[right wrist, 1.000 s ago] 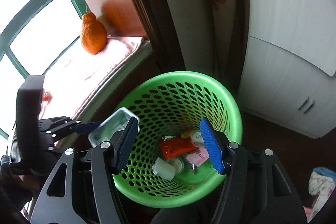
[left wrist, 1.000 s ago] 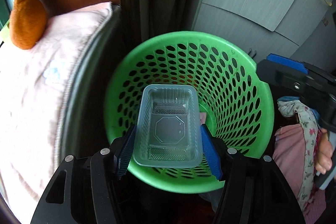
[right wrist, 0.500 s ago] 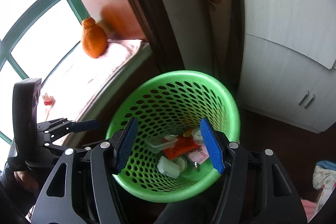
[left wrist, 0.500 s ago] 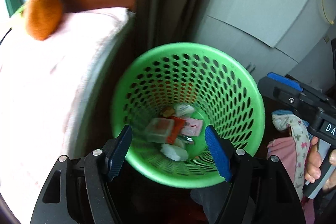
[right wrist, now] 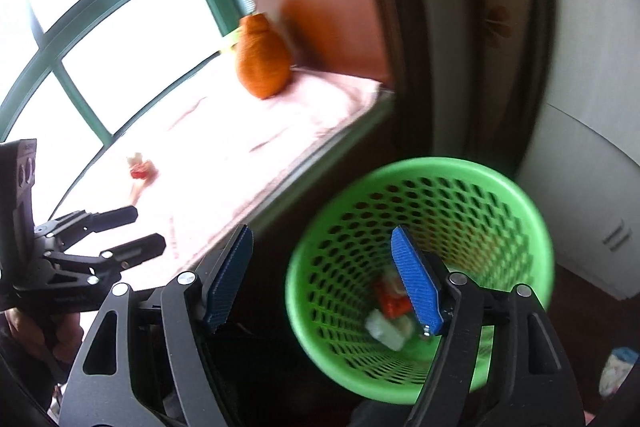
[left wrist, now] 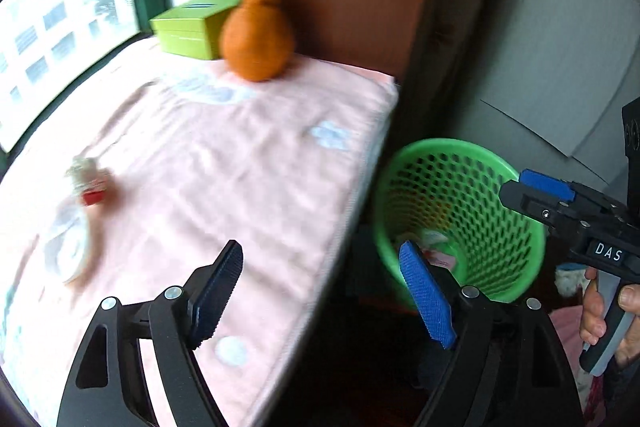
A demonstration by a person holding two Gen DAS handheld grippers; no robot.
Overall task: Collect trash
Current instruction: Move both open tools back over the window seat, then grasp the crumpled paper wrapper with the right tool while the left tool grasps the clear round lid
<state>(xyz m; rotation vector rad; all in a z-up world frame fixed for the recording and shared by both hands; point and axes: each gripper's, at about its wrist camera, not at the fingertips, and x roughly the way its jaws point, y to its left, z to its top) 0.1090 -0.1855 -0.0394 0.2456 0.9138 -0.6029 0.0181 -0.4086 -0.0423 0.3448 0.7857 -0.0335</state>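
Both your left tool [left wrist: 322, 293] and right tool [right wrist: 320, 277] are spread empty; the small red-and-white crumpled wrapper [left wrist: 89, 183] on the pink blanket [left wrist: 248, 163] looks light and flimsy, so pinch its bunched middle.

Basket [left wrist: 460, 219] sits on floor, just right of the padded ledge [left wrist: 240, 167], below its edge. Trash pieces [right wrist: 394, 315] lie in basket bottom. On ledge: stuffed toy [left wrist: 256, 35] at far end against wall, box [left wrist: 192, 31] just left of it by window [right wrist: 100, 7]. 1 small wrapper [left wrist: 90, 183] lies on ledge's near left part, round item [left wrist: 70, 251] just before it. Cabinet [right wrist: 592, 187] stands behind and right of basket.
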